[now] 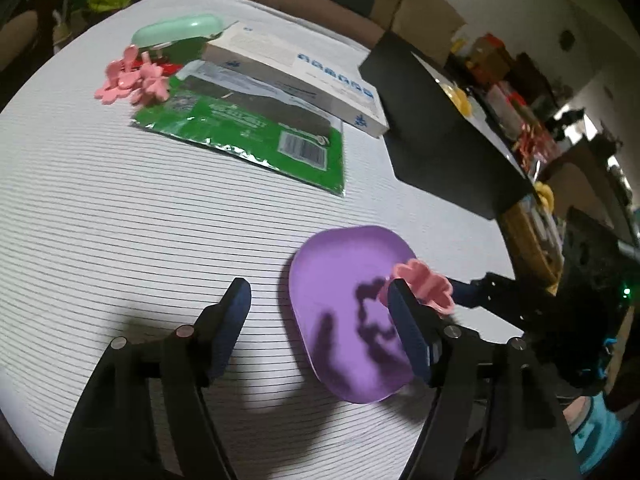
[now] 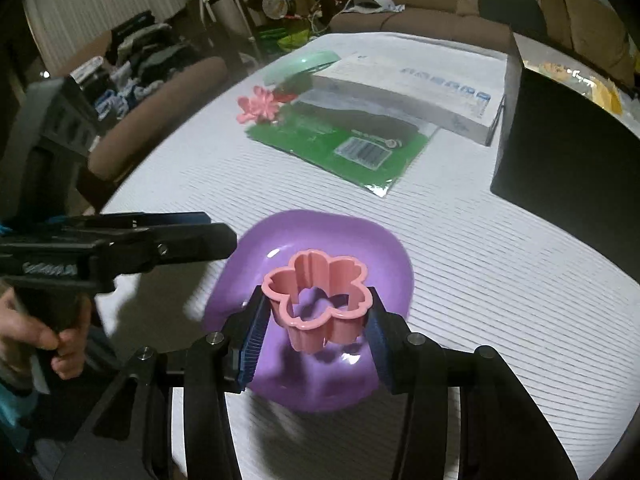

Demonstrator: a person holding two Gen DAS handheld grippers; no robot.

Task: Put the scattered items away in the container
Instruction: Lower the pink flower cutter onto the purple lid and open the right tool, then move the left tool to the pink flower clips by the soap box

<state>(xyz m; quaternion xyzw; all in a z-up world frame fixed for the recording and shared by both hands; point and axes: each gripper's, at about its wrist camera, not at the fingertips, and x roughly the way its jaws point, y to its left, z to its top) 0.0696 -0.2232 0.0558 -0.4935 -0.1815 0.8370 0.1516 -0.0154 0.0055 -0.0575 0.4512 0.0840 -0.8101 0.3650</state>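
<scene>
Left wrist view: I see my left tool (image 1: 320, 320) angled down over the desk (image 1: 120, 216), its fingers spread apart with nothing between them. Just ahead and right of it sits one purple dish (image 1: 344, 280). One pink flower cutter (image 1: 428, 284) shows beyond my right-hand finger, above the dish's far edge. Well ahead lie a cluster of pink cutters (image 1: 132, 78) that I cannot count, one green packet (image 1: 256, 136), one white box (image 1: 296, 68), one mint case (image 1: 176, 30) and one black container (image 1: 436, 128).

Right wrist view: my right tool (image 2: 318, 312) points down, clenched on the single pink flower cutter (image 2: 316, 296), which hangs directly over the purple dish (image 2: 376, 256). The left tool (image 2: 176, 240) stands to the left, gripped by a hand (image 2: 48, 340).
</scene>
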